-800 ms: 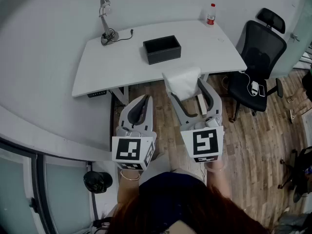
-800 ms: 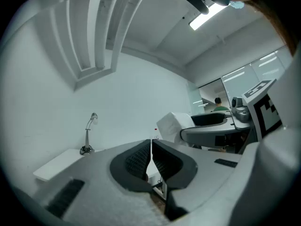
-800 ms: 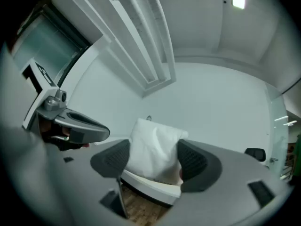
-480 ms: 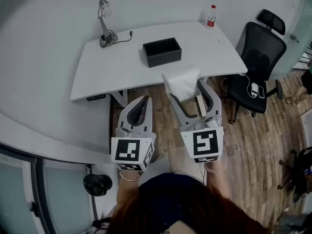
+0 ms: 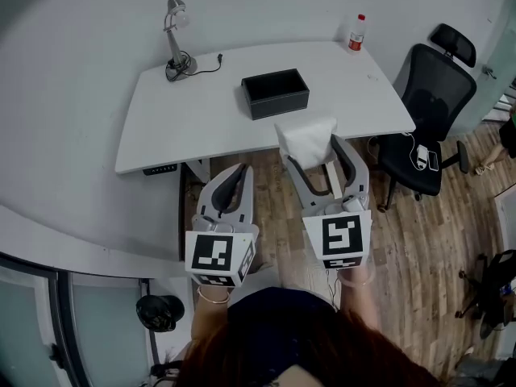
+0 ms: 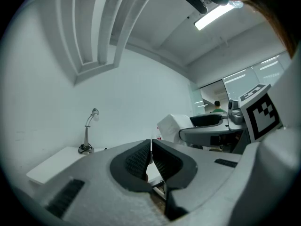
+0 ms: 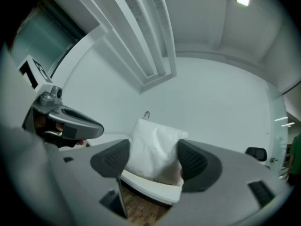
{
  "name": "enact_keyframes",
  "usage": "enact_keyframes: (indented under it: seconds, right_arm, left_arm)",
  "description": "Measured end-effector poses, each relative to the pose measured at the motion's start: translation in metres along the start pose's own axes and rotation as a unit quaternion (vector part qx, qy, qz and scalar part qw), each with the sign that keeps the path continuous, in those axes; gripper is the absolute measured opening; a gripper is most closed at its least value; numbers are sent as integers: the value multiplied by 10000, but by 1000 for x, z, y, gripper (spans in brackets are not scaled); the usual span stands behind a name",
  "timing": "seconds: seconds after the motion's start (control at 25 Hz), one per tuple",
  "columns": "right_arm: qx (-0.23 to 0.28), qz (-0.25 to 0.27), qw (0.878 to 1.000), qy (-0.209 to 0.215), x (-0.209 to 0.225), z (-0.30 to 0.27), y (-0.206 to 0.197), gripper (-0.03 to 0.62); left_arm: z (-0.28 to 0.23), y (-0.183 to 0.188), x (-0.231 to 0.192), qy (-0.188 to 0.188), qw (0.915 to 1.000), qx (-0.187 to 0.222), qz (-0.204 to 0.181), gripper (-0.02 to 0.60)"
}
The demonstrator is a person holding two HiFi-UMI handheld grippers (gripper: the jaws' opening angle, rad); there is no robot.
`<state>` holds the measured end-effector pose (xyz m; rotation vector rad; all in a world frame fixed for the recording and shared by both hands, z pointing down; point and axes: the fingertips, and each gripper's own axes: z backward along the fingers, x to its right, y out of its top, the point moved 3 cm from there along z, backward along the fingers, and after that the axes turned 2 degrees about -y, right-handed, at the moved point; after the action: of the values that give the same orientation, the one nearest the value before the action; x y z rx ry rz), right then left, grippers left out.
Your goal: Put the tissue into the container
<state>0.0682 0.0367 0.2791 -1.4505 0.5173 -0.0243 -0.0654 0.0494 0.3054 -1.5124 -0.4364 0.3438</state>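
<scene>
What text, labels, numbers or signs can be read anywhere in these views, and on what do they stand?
No text can be read in any view.
On the bottle: a red label, too small to read.
On the marker cubes: black-and-white square patterns, no letters or numbers.
On the tissue pack: plain white, no readable print.
</scene>
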Motion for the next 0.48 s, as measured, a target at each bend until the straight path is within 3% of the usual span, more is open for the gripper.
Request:
enact_keyframes:
  seconds: [0.48]
  right_arm:
    - [-132,57,9999,-93,-18,-42,5,341]
  left_arm:
    - [-15,-7,-42,-161,9998,-12,115,29]
